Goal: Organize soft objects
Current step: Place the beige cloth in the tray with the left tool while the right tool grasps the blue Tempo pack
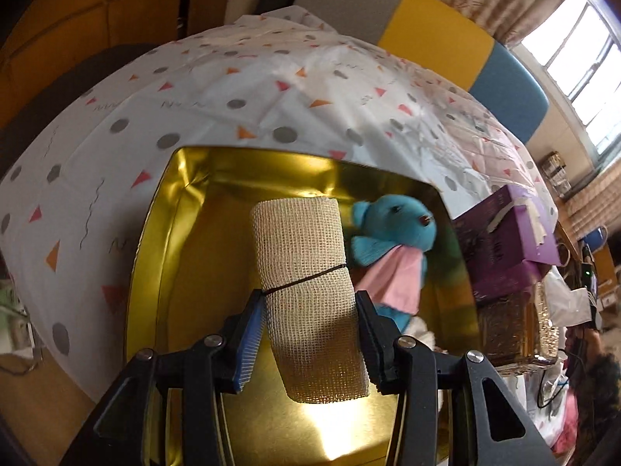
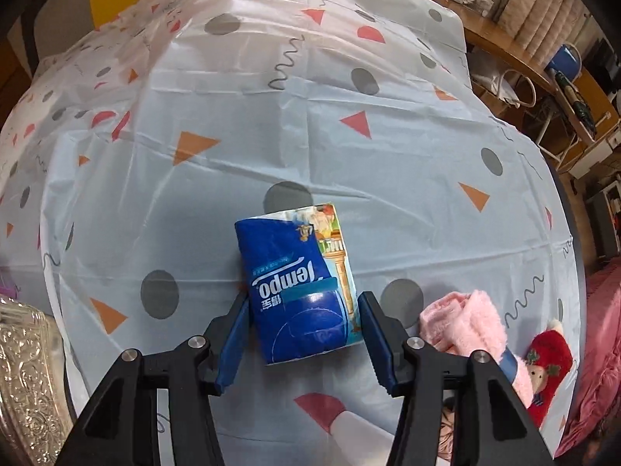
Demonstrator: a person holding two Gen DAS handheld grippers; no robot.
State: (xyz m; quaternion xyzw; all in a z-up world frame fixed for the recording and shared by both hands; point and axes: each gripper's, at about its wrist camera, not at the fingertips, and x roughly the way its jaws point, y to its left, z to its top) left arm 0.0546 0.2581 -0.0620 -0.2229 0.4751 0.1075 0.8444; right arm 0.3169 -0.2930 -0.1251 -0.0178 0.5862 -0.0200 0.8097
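Note:
In the left wrist view my left gripper [image 1: 310, 306] is shut on a beige bandage roll [image 1: 306, 283] bound by a thin dark band, held over the gold tin box [image 1: 186, 209]. A blue teddy bear [image 1: 392, 240] with a pink cloth lies inside the tin at the right. In the right wrist view my right gripper [image 2: 302, 310] straddles a blue Tempo tissue pack [image 2: 299, 283] lying on the patterned tablecloth [image 2: 349, 136]; the fingers [image 2: 372, 322] stand just beside its sides, with small gaps showing.
Purple boxes [image 1: 504, 240] and an ornate gold tin [image 1: 512, 334] stand right of the gold tin. A pink fluffy sock [image 2: 473, 330] and a red doll [image 2: 547, 361] lie at the right. An embossed silver lid [image 2: 27, 369] sits at the left edge.

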